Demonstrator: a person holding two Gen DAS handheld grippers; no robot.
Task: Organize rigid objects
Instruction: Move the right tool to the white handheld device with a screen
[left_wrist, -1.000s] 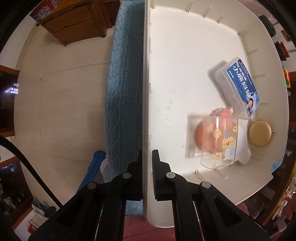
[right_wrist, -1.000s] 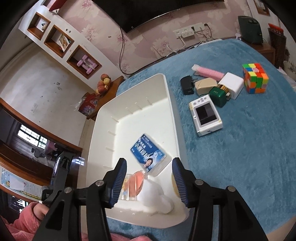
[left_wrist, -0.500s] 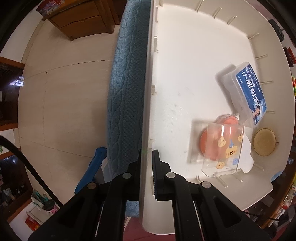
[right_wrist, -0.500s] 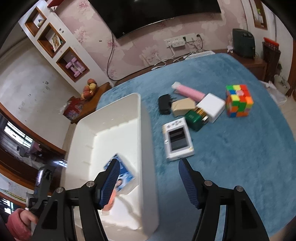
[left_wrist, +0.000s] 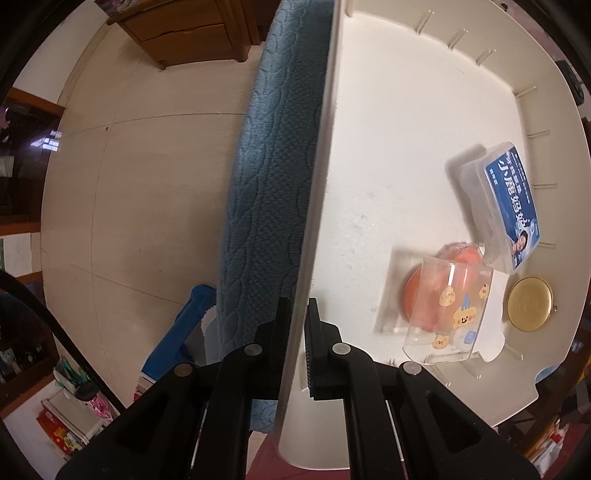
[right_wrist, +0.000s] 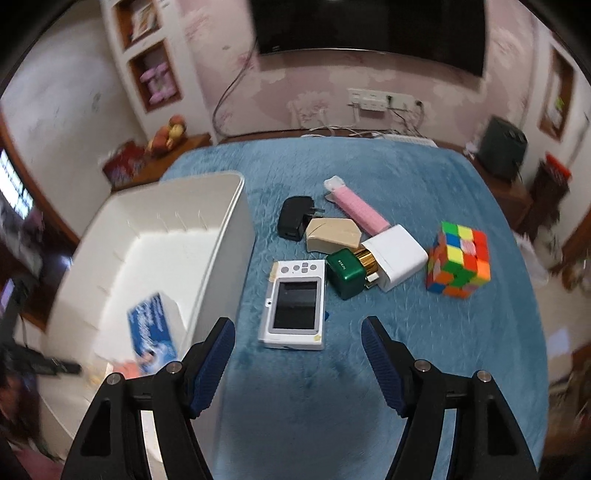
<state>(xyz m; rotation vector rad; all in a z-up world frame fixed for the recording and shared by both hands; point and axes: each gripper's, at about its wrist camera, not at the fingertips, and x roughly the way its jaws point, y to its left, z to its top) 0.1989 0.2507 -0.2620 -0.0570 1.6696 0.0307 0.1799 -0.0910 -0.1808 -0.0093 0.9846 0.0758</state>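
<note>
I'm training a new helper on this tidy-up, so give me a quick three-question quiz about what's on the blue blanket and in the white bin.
1. True or false: the left tongs are shut on the side wall of the white plastic bin.
2. Which item lies nearest the right tongs? A. multicoloured puzzle cube B. white digital camera with a dark screen C. pink plastic tube
3. Fill in: the round gold tin lies inside the ____.

Key: 1 true. 2 B; the right tongs are opening, nothing between them. 3 bin.
</note>
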